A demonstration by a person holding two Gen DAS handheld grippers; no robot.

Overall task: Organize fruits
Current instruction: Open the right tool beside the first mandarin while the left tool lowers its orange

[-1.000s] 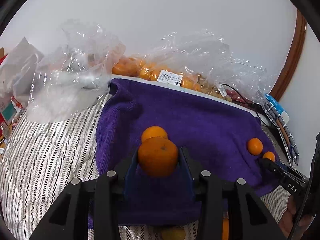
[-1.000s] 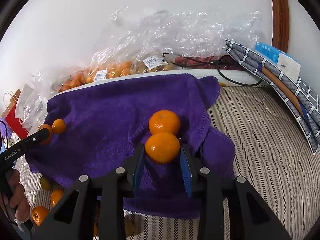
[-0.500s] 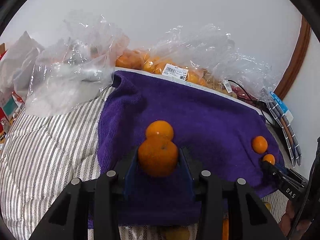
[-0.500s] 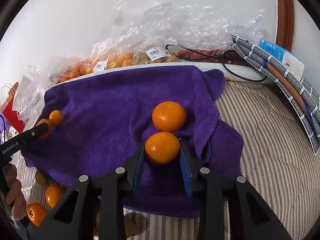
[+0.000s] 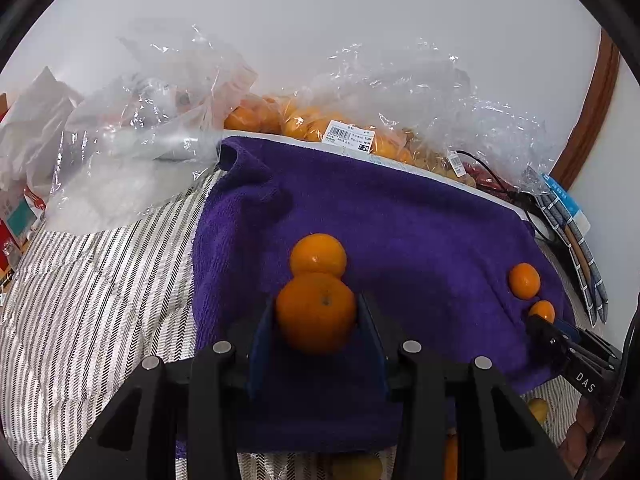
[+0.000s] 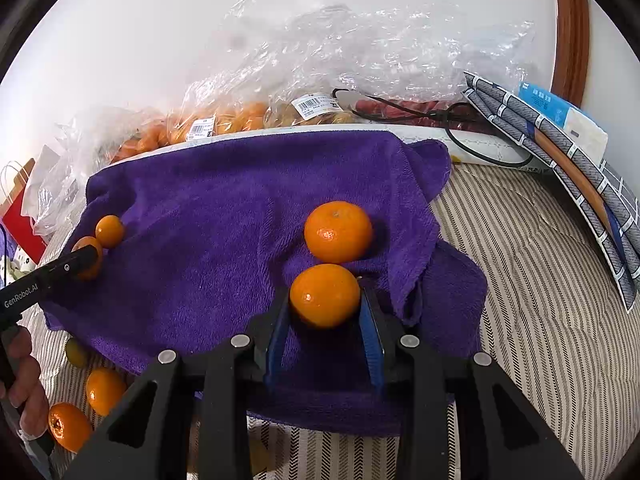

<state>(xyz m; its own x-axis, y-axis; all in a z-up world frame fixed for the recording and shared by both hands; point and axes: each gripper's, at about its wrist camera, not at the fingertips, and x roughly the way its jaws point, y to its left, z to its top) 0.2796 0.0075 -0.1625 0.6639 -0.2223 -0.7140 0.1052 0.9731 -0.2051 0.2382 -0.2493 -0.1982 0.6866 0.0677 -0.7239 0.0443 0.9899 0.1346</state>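
Note:
A purple towel (image 5: 400, 232) lies spread on striped bedding. My left gripper (image 5: 316, 312) is shut on an orange (image 5: 316, 320) just above the towel's near part, close behind another orange (image 5: 318, 255) that rests on the towel. My right gripper (image 6: 325, 296) is shut on a second orange (image 6: 325, 300), right in front of an orange (image 6: 338, 231) that lies on the towel's right side. In the left wrist view the right gripper (image 5: 540, 328) appears at the towel's right edge. The right wrist view has the left gripper (image 6: 76, 260) at the towel's left edge.
Clear plastic bags of oranges (image 5: 304, 120) line the wall behind the towel. Crumpled empty bags (image 5: 132, 152) sit at the back left. Loose oranges (image 6: 104, 390) lie on the bedding (image 6: 540, 300) in front of the towel. A folded grey cloth (image 6: 560, 152) and a black cable (image 6: 460, 140) are at the right.
Both grippers stay shut on their oranges. The views have shifted only slightly, with the oranges on the towel in the same spots.

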